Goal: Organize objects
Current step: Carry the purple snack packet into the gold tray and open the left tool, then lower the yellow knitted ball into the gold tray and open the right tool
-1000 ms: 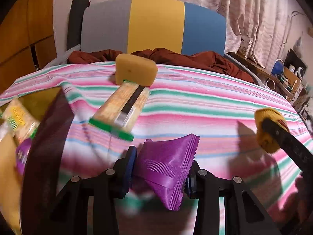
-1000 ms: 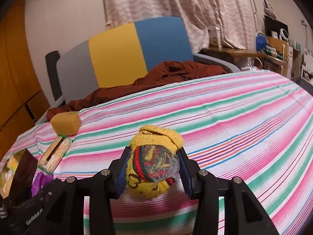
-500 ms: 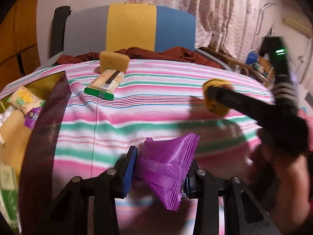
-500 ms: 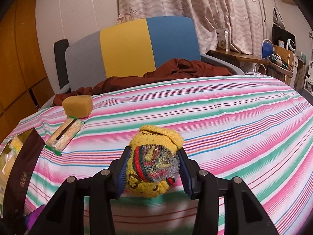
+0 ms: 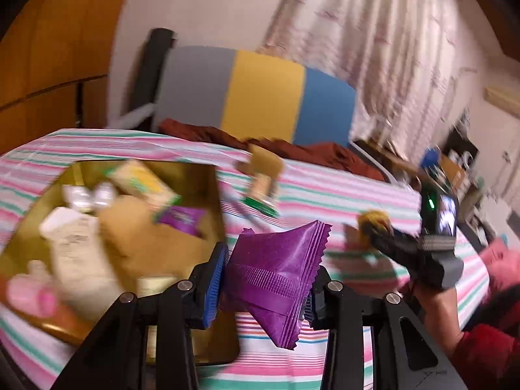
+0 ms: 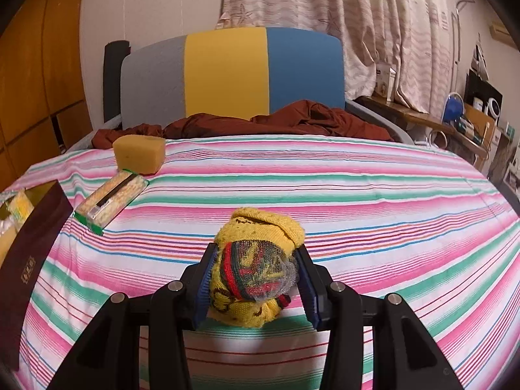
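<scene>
My left gripper [image 5: 264, 284] is shut on a purple sachet [image 5: 279, 273], held in the air at the right edge of an open gold box [image 5: 208, 351] filled with several packets and tubes. The left wrist view is blurred. My right gripper [image 6: 255, 287] is shut on a rolled yellow sock [image 6: 256, 269] with red and green stripes, just above the striped tablecloth [image 6: 357, 201]. That same gripper [image 5: 377, 227], held by a hand [image 5: 438, 308], appears at the right in the left wrist view. A yellow sponge [image 6: 139, 154] and a green-ended packet [image 6: 110, 200] lie at the far left of the table.
The box's dark brown wall [image 6: 31, 253] stands at the table's left edge. A grey, yellow and blue chair back [image 6: 227, 74] with a rust-brown cloth [image 6: 260, 123] is behind the table. A cluttered shelf [image 6: 461, 120] is at the right.
My left gripper has swung left and risen with the purple sachet, so the open gold box now fills the left of its view. My right gripper has shifted a little, still holding the sock.
</scene>
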A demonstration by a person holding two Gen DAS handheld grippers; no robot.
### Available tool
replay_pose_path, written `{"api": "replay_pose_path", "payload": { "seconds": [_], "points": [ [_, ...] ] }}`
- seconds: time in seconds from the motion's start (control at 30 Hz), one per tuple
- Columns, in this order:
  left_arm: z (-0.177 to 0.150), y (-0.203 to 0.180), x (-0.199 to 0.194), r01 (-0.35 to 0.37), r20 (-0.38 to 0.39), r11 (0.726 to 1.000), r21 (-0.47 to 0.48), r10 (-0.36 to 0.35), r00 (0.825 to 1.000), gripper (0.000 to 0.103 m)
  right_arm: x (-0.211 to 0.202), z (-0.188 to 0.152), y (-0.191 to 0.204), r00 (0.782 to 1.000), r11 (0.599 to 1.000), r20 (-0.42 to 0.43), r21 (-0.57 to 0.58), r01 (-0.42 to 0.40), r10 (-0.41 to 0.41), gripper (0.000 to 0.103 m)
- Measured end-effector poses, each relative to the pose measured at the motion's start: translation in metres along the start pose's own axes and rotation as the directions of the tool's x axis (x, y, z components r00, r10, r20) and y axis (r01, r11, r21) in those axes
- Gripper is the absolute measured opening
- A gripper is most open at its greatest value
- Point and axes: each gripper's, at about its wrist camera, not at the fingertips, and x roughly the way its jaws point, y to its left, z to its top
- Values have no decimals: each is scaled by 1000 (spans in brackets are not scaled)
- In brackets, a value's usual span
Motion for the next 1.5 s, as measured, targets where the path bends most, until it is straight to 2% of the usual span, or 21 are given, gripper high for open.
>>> {"api": "replay_pose_path", "payload": {
  "seconds": [0.2,0.33,0.4,0.53,0.7,0.8,0.87,0.93,1.03,1.13,1.23,1.5],
  "points": [
    [18,62,-32,-102,77,988,-119,112,991,41,0,-1,8,1000,999,-9,-32,8,-8,46],
    [25,107,-38,-169,75,961,-217,189,979,41,-8,-4,14,1000,998,8,-54,-13,14,46],
    [26,129,-40,-210,61,943,-260,233,970,41,-15,-6,18,999,997,18,-67,-36,37,46],
    [23,168,-31,-258,-3,914,-314,270,963,43,-27,-12,28,997,994,19,-85,-68,70,46],
    [12,194,-16,-276,-85,892,-358,264,961,43,-40,-19,45,993,990,7,-87,-114,115,46],
    [6,202,-9,-278,-112,884,-375,255,960,45,-42,-24,57,991,986,-10,-99,-136,136,46],
    [3,204,-9,-277,-118,881,-384,251,961,52,-44,-26,63,988,984,-17,-92,-152,151,46],
    [1,206,-8,-272,-118,880,-389,246,962,79,-46,-28,67,985,983,-25,-68,-172,171,46],
    [-1,206,-14,-246,-81,879,-409,234,969,88,-53,-28,74,978,978,-28,-20,-209,209,46],
    [-6,201,-20,-255,-72,873,-417,248,966,99,-65,-25,84,967,967,-16,3,-253,253,46],
    [-13,192,-28,-251,-61,872,-420,249,967,101,-78,-20,97,952,952,-2,2,-306,306,46],
    [-17,161,-51,-256,-4,904,-341,271,963,103,-98,-1,148,898,896,-18,-63,-440,440,46]
  ]
}}
